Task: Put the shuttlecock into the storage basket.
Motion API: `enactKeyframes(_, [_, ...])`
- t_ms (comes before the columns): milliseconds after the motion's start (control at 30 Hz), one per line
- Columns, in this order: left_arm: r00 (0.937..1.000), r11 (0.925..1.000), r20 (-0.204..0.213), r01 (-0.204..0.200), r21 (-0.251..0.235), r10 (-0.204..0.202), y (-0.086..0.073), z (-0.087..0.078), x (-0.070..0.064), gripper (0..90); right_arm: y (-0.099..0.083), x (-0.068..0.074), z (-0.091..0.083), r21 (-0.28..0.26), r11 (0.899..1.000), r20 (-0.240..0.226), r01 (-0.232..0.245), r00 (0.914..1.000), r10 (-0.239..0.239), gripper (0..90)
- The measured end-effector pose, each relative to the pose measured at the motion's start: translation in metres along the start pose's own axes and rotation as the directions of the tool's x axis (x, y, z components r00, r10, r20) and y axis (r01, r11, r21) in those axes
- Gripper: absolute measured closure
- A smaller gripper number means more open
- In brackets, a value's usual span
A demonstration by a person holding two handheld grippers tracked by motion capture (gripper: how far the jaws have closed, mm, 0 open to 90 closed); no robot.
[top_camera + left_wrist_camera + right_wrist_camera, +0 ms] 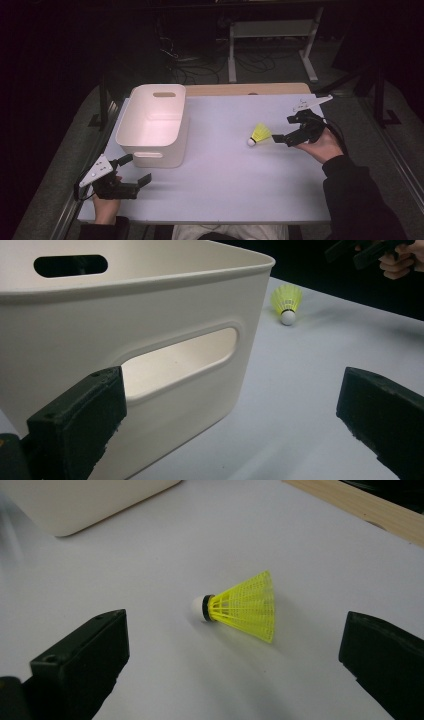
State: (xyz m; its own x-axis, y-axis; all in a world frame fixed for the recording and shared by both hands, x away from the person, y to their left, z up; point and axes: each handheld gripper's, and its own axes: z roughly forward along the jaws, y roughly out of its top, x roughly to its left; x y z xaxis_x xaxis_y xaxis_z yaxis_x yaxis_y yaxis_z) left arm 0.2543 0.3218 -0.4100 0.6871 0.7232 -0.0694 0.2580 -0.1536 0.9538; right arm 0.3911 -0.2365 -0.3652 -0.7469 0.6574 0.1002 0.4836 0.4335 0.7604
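You worked at a white-topped table (220,180) with a strip of bare wood (250,89) along its far edge, lit from above while the room around it lay dark. Beyond the table, a white metal stand (272,37) stood on a grey floor (350,107), with loose black cables (200,65) trailing past its legs.
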Motion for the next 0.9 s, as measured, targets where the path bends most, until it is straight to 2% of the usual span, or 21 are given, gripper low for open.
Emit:
enactKeyframes(100, [1.0000, 1.0000, -0.001, -0.001, 0.000, 0.001, 0.000, 0.000, 0.000, 0.0, 0.000, -0.002, 0.003, 0.007, 1.000, -0.002, -0.001, 1.0000, 0.001, 0.0])
enactKeyframes(133, [1.0000, 1.0000, -0.001, -0.001, 0.000, 0.001, 0.000, 0.000, 0.000, 0.0, 0.000, -0.003, 0.005, 0.012, 1.000, -0.013, -0.003, 0.9999, 0.004, 3.5])
enactKeyframes(267, [1.0000, 1.0000, 0.000, 0.000, -0.001, 0.000, 0.000, 0.000, 0.000, 0.0, 0.000, -0.005, 0.008, 0.016, 1.000, -0.016, -0.004, 0.9999, 0.004, 5.3])
enactKeyframes(500, [1.0000, 1.0000, 0.001, -0.001, -0.001, 0.001, 0.000, 0.000, 0.000, 0.0, -0.001, -0.010, 0.015, 0.031, 0.999, -0.046, -0.013, 0.9988, 0.015, 14.2])
enactKeyframes(667, [1.0000, 1.0000, 0.002, -0.001, -0.001, 0.001, 0.000, 0.000, 0.000, 0.0, -0.003, -0.012, 0.019, 0.064, 0.998, -0.074, -0.012, 0.9971, 0.017, 25.9])
enactKeyframes(833, [1.0000, 1.0000, 0.002, 0.000, 0.000, 0.000, 0.000, 0.000, 0.000, 0.0, -0.004, -0.015, 0.022, 0.085, 0.996, -0.097, -0.007, 0.9952, 0.015, 43.1])
enactKeyframes(867, [1.0000, 1.0000, 0.002, 0.000, 0.000, 0.000, 0.000, 0.000, 0.000, 0.0, -0.005, -0.016, 0.023, 0.093, 0.996, -0.107, -0.005, 0.9941, 0.015, 52.1])
enactKeyframes(900, [1.0000, 1.0000, 0.002, 0.000, -0.001, 0.000, 0.000, 0.000, 0.000, 0.0, -0.005, -0.016, 0.023, 0.093, 0.996, -0.107, -0.005, 0.9941, 0.015, 52.1])
